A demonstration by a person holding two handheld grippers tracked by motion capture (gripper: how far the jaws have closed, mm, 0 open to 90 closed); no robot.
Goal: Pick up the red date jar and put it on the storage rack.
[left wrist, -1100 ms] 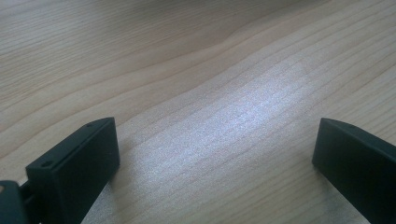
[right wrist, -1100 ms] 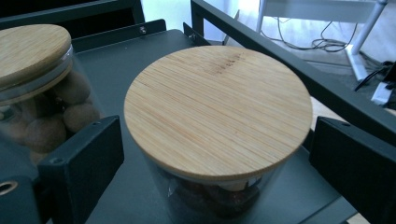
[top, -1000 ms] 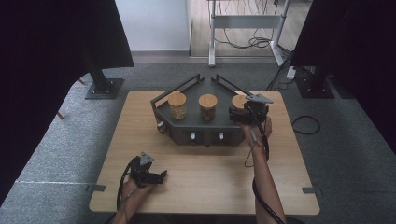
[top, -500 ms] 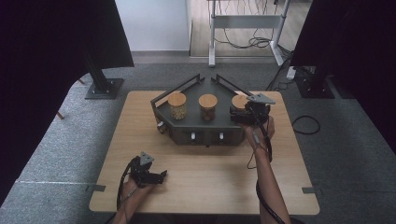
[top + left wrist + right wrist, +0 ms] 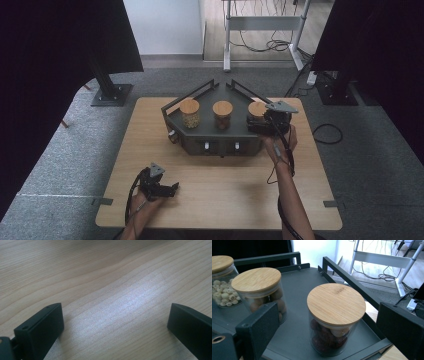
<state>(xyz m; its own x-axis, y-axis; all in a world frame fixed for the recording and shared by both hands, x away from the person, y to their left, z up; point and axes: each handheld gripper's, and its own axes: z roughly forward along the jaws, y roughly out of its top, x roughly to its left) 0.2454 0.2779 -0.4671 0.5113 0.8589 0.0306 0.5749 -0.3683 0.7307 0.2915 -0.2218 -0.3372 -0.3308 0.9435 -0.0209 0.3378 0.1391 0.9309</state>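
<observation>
A wooden table (image 5: 220,185) carries a dark tray (image 5: 220,137) at its far middle, the near part bare.

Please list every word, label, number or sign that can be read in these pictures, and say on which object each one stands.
No text can be read.
The bamboo lid of the nearest jar bears a faint mark near its top, too blurred to read.
The dark tray has knobs on its front wall; no lettering can be made out there.
The other jars and the table bear no writing.
</observation>
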